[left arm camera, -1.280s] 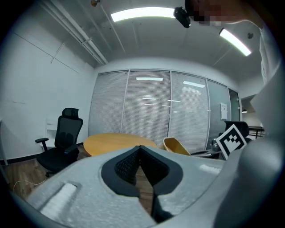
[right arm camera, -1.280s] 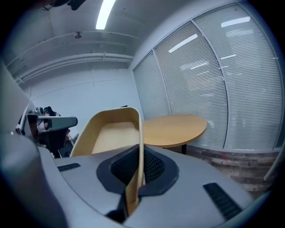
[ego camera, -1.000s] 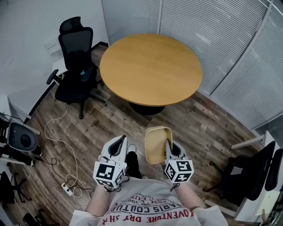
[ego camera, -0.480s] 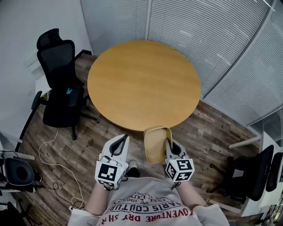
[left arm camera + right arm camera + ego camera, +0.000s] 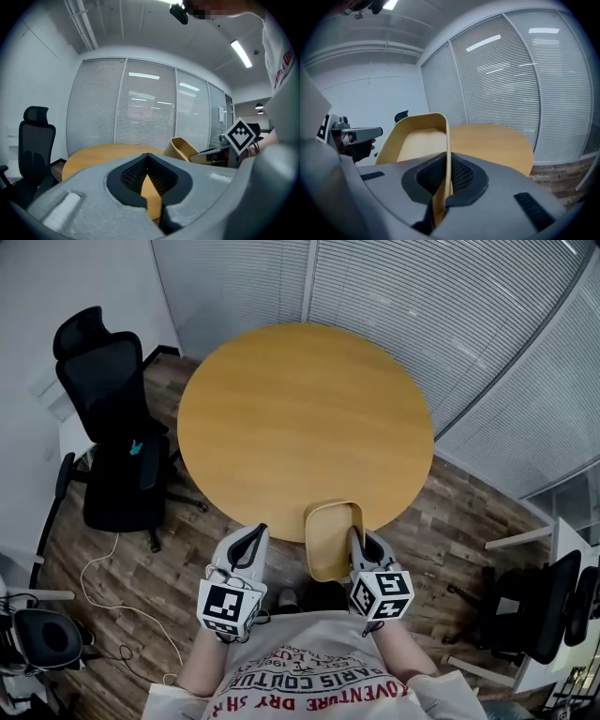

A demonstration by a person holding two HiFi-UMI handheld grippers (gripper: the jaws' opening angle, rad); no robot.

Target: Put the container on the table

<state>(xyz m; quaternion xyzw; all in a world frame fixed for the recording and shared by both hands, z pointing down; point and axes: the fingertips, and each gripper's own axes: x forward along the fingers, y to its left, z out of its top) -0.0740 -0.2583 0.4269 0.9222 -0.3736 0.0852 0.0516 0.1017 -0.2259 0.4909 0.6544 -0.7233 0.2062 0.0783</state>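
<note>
Gripping the container [image 5: 330, 540] by its right side wall with the right gripper [image 5: 354, 538], jaws pressed shut on that thin wall. Carrying it clear of the wooden floor [image 5: 178, 540], open side up, right at the near rim of the round wooden table [image 5: 300, 409] (not resting on the top; far end merely overlapping the rim in the head view). Holding the left gripper [image 5: 255, 534] just beside the container on its left, apart from it, jaws closed tip to tip with nothing between them. Facing the table, with a black office chair [image 5: 112, 446] off to its left and slatted blinds [image 5: 422, 306] behind.
</note>
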